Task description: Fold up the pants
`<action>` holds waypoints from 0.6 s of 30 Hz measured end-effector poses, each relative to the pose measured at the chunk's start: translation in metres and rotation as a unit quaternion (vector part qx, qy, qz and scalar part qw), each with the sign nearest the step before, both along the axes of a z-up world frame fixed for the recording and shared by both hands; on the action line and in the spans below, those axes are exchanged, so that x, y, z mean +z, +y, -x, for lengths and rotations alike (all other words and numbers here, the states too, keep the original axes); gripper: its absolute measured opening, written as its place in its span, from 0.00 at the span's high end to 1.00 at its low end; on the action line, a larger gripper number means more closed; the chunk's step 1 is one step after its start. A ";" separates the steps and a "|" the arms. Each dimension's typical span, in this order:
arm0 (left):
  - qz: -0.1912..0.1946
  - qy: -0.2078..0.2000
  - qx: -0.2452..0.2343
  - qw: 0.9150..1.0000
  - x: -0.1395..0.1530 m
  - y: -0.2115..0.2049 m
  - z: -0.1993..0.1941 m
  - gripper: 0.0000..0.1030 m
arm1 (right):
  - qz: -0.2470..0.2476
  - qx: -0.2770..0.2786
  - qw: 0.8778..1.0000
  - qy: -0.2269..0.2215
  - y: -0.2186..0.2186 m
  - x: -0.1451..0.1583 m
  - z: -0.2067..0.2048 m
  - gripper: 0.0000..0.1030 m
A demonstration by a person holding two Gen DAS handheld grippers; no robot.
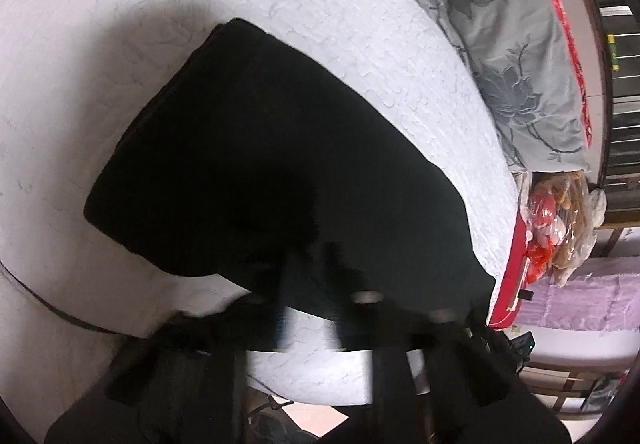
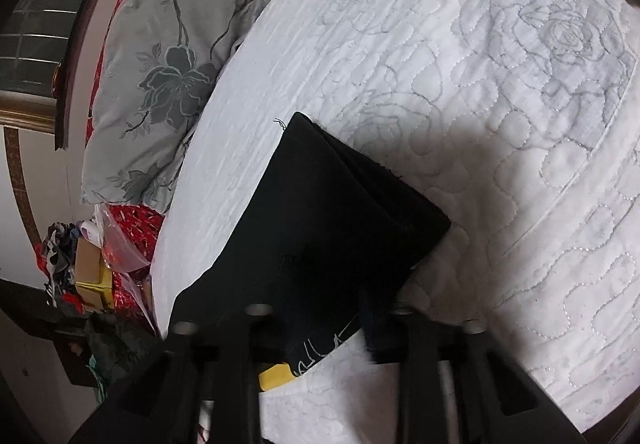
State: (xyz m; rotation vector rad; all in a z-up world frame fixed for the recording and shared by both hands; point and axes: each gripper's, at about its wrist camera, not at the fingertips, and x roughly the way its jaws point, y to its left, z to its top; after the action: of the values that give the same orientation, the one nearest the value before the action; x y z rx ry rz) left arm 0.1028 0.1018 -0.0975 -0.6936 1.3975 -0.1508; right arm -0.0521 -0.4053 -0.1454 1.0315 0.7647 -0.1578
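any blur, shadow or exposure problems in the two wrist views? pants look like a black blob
Left wrist: gripper fingers smeared by motion blur; pants crushed to flat black, folds unreadable; soft shadow on the quilt to their left. Right wrist: sharper, pants show layered edges at the far corner; hard shadow on the quilt beside them. Both: strong fisheye bending, dark corners.

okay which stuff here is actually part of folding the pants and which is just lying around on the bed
Part of the job:
black pants, already folded into layers
left gripper
right gripper
white quilt they lie on

Just lying about:
grey floral pillow
red bedding
plastic bags
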 end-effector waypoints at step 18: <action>-0.007 -0.021 0.022 1.000 0.006 0.026 0.033 0.87 | -0.017 0.019 1.000 -0.016 -0.001 -0.005 0.022 0.93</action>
State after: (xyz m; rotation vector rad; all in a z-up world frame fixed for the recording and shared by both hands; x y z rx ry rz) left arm 0.0700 0.1276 -0.0915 -0.7057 1.3410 -0.1201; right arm -0.0736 -0.4067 -0.1508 1.0489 0.7605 -0.0953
